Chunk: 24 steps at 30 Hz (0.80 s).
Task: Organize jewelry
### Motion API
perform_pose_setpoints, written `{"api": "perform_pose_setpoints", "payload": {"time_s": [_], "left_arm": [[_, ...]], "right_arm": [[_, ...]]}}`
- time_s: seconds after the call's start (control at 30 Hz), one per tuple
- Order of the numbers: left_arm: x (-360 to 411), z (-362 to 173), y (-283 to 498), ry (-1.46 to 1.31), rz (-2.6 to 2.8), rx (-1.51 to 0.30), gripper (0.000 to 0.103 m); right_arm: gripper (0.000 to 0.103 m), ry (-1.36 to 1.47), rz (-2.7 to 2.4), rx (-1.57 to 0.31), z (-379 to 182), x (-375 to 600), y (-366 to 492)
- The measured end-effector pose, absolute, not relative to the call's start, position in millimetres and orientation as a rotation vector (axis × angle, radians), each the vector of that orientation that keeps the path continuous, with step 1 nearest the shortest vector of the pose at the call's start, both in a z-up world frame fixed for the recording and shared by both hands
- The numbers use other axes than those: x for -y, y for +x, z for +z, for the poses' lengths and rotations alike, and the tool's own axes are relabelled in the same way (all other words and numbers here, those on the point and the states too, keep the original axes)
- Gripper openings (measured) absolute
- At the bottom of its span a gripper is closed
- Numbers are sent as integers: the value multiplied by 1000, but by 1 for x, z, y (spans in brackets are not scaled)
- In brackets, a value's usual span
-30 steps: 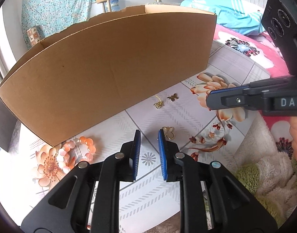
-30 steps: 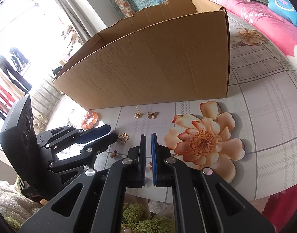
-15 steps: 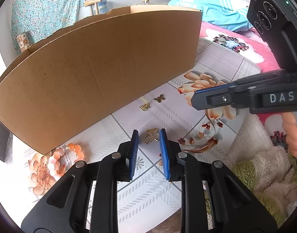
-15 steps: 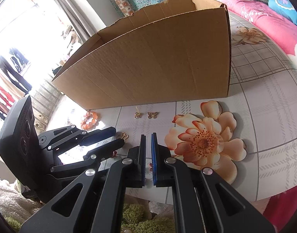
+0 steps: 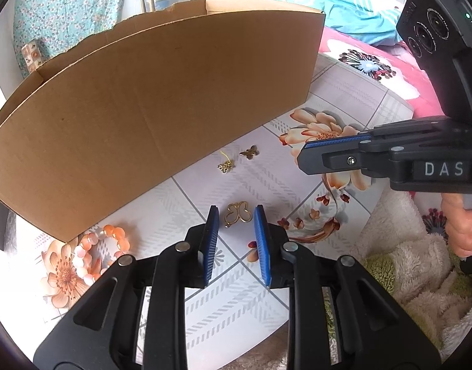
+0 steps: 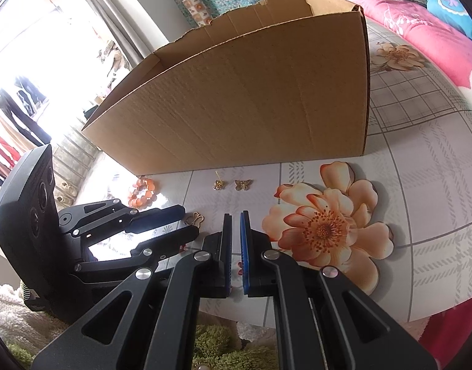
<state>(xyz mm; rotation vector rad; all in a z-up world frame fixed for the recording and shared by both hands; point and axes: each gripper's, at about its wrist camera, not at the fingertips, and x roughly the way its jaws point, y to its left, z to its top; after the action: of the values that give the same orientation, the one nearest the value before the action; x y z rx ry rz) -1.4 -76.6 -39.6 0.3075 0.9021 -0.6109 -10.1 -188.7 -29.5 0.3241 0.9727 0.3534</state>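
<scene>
Butterfly ring (image 5: pixel 238 213) lies on the tablecloth (image 5: pixel 297 185) between the parted fingers of the left gripper (image 5: pixel 236 214), untouched; right gripper (image 6: pixel 235 215) is closed, empty.

We see a gold open-work butterfly pendant (image 5: pixel 237 213) lying flat on the counter; two small gold charms (image 5: pixel 226 166) and an orange bead bracelet (image 5: pixel 108 240) lie beside the cardboard box (image 5: pixel 162 92).
</scene>
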Motion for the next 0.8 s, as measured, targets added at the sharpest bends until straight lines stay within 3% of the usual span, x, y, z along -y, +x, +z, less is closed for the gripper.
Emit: {"api": "perform_pose_setpoints", "payload": {"time_s": [0.2, 0.27, 0.57, 0.6, 0.63, 0.8], "left_arm": [[84, -41, -1, 314, -591, -899, 21], [85, -41, 0, 312, -585, -895, 14], [82, -42, 1, 294, -582, -888, 14], [81, -42, 1, 288, -581, -884, 11], [78, -41, 2, 287, -574, -880, 0], [71, -41, 6, 256, -592, -893, 0]], "right_arm": [[6, 325, 353, -969, -28, 188, -10], [6, 327, 351, -967, -28, 189, -10], [6, 333, 339, -959, -27, 193, -13], [6, 333, 338, -960, -27, 193, -13], [6, 332, 336, -959, -26, 193, -13], [6, 333, 332, -955, -26, 194, -14]]}}
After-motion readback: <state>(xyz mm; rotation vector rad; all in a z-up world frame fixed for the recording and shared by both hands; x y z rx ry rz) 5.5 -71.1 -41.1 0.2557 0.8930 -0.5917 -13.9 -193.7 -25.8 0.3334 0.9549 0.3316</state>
